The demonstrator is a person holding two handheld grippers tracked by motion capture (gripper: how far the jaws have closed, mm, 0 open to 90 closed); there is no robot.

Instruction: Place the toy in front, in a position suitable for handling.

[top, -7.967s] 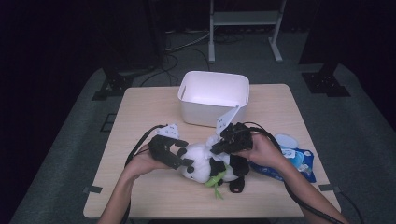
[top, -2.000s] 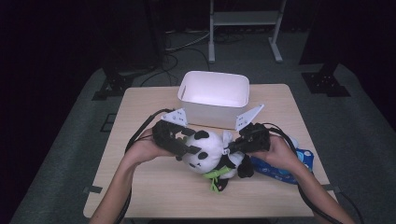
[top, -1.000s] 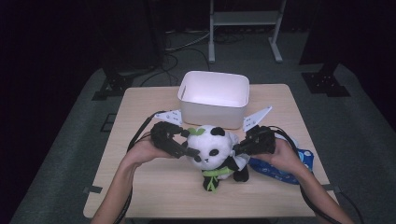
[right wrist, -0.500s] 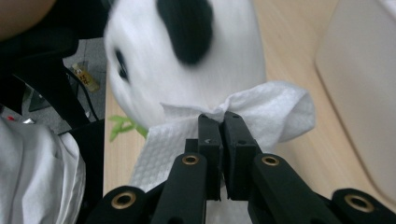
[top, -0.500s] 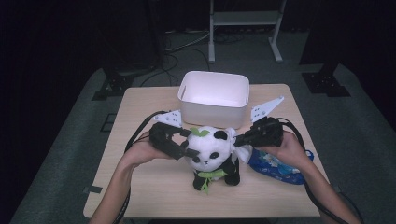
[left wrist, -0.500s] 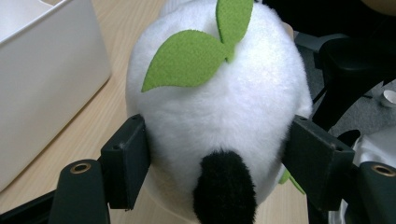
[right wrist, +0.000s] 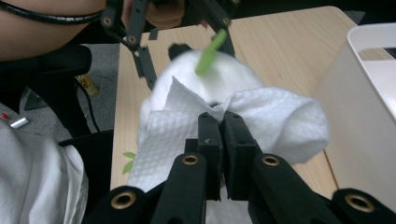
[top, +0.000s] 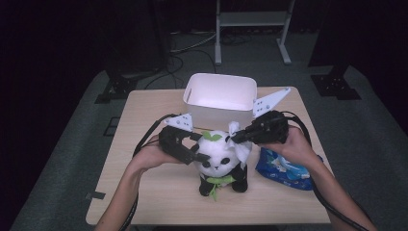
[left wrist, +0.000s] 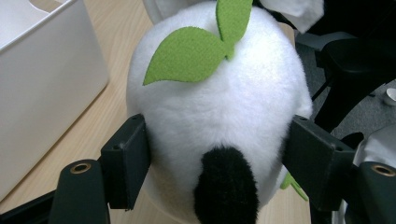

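Table [top: 144, 192]: one, light wood, carries everything in play.

Bin [top: 219, 98]: one, white, open-topped, at the far middle of the table, just behind the work. It shows nothing inside. Judged a drop-off spot for the used wipe or for the toy; cannot tell which.

Panda [top: 219, 161]: one plush toy, sitting upright at table centre in front of the bin, face toward the person. Green felt leaves [left wrist: 196, 44] on top of the head; I count two there, plus a green sprig at the chest.

Left gripper [top: 195, 153]: clamps the panda's head from its side, jaws spread wide, one pad pressed into the fur on each side, as the left gripper view shows. Judged purpose: hold the toy steady and upright so it will not tip or slide under wiping.

Right gripper [top: 239, 138]: jaws pinched fully together on a wipe [right wrist: 243, 119]. One wipe, white, embossed, bunched, hanging at the other side of the head and touching the fur near the ear. Holding it by the middle leaves loose cloth on both sides to drag over the plush.

Wipe pack [top: 284, 166]: one, blue, flat on the table just right of the panda, under the right hand [top: 296, 144], within easy reach for another sheet.

Step in hand, judged: wiping the panda's head.
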